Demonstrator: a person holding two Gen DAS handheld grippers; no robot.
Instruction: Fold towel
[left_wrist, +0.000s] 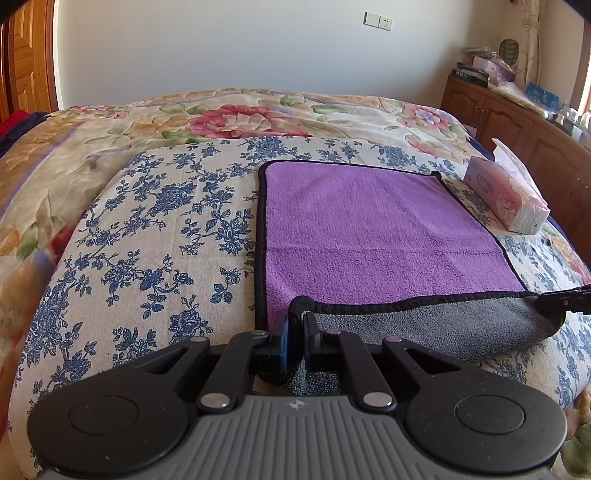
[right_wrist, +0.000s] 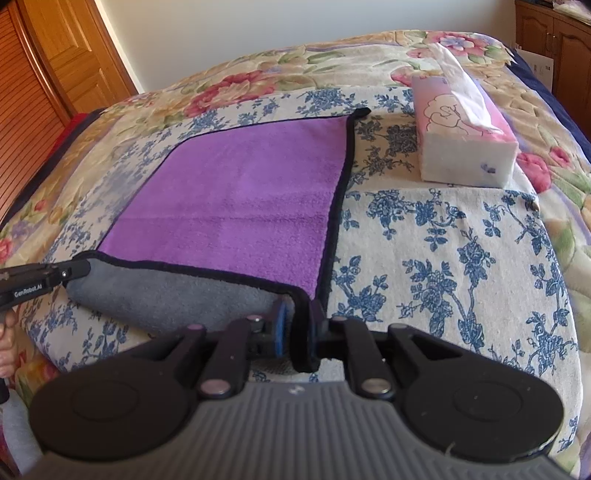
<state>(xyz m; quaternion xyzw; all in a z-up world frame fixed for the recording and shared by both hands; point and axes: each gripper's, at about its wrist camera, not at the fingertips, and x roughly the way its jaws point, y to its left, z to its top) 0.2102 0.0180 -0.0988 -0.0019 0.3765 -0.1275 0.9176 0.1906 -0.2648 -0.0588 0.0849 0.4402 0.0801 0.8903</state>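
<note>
A purple towel (left_wrist: 369, 229) with black trim and a grey underside lies on a blue-flowered cloth on the bed; it also shows in the right wrist view (right_wrist: 240, 199). Its near edge is lifted and rolled back, so the grey side (left_wrist: 443, 328) shows. My left gripper (left_wrist: 295, 325) is shut on the towel's near left corner. My right gripper (right_wrist: 299, 314) is shut on the near right corner. Each gripper also shows in the other's view, the right one at the right edge (left_wrist: 561, 299) and the left one at the left edge (right_wrist: 48, 277).
A pink tissue box (left_wrist: 506, 199) lies on the bed right of the towel, also in the right wrist view (right_wrist: 461, 140). A flowered quilt (left_wrist: 240, 118) covers the bed. A wooden cabinet (left_wrist: 517, 125) stands at the right, a wooden door (right_wrist: 62, 62) at the left.
</note>
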